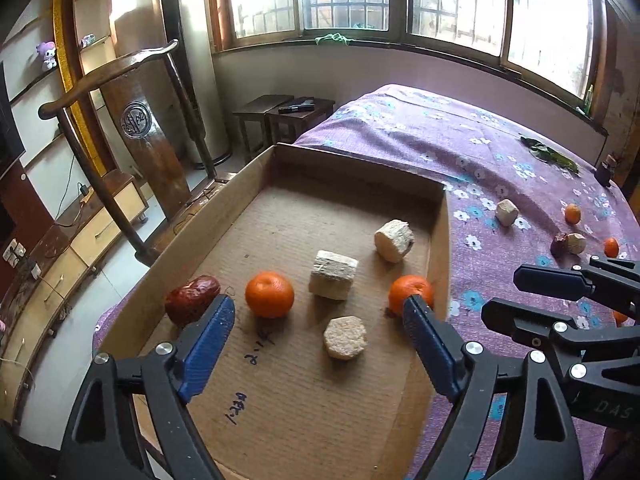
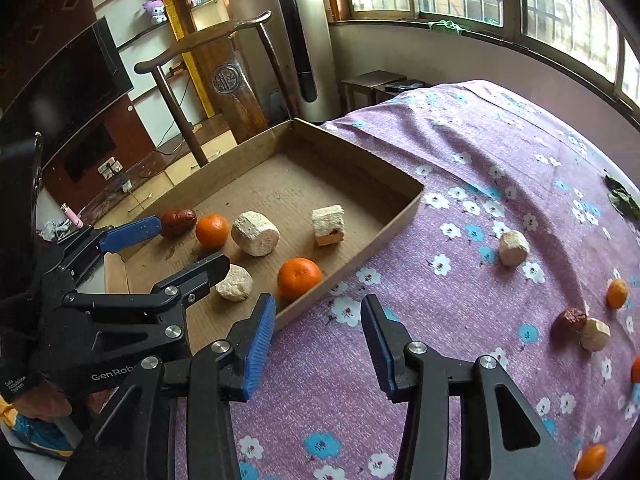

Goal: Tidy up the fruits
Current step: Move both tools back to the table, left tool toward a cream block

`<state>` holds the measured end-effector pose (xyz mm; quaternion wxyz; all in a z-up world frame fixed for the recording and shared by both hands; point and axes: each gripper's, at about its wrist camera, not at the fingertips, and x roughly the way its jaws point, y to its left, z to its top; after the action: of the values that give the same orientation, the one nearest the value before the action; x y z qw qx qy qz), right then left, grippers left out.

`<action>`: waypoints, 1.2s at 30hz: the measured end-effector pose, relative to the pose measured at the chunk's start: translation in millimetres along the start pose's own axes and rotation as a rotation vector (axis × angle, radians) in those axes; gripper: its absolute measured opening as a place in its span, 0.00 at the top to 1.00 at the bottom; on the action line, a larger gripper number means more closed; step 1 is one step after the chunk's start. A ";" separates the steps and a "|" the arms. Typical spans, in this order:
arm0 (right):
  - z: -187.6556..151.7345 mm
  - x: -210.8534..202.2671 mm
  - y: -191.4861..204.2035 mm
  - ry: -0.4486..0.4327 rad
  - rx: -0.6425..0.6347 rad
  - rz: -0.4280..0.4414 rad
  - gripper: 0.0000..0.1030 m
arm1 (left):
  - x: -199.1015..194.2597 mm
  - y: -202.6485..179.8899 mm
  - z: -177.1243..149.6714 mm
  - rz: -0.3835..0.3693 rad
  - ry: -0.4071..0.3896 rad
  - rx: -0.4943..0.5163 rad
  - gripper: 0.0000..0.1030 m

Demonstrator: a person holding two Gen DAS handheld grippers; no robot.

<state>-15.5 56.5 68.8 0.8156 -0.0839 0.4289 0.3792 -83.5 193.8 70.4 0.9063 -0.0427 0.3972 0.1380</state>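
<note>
Left wrist view first: the left claw (image 1: 318, 316) hangs wide open over the near end of the cardboard tray (image 1: 438, 248), holding nothing. One blue tip sits beside a red date (image 1: 192, 299) by the tray's left wall, the other next to an orange (image 1: 410, 292) tucked against the right wall. Between those, going back: a pale hexagonal chunk (image 1: 345, 337), another orange (image 1: 269, 294), a pale block (image 1: 333, 275), and a pale cylinder (image 1: 394, 240) further up near the right wall.

Right wrist view: the right claw (image 2: 318, 332) is also spread open and empty, hovering over the purple flowered bedspread (image 2: 460, 152) just outside the tray's near right edge. More stuff is loose on the bed toward its right edge: an orange at the bottom (image 2: 591, 461), a date (image 2: 568, 320) touching a pale chunk (image 2: 595, 334), a small orange (image 2: 617, 293) past them, and a lone pale piece (image 2: 513, 248) further in. Some green leaves (image 2: 622, 200) lie far off by the right edge.
</note>
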 end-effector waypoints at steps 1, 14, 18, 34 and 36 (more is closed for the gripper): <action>-3.4 -5.4 -4.9 -0.006 0.012 -0.009 0.52 | -1.8 -5.3 -0.2 -0.009 -0.004 0.006 0.17; -58.6 -59.9 -83.5 -0.033 0.187 -0.135 0.49 | -6.2 -89.7 6.9 -0.170 0.000 0.108 0.16; -76.5 -73.4 -108.1 -0.036 0.246 -0.169 0.49 | 0.0 -112.8 12.8 -0.218 0.018 0.119 0.16; -85.6 -75.5 -149.4 -0.030 0.307 -0.173 0.46 | 60.5 -164.2 60.3 -0.279 0.127 0.072 0.16; -83.2 -72.0 -151.6 -0.025 0.304 -0.166 0.46 | 74.3 -167.7 69.7 -0.270 0.145 0.050 0.16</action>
<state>11.4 -127.2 43.8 0.8527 0.0102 0.4627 0.2423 61.5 62.2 58.1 0.8863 -0.0829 0.4556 0.0016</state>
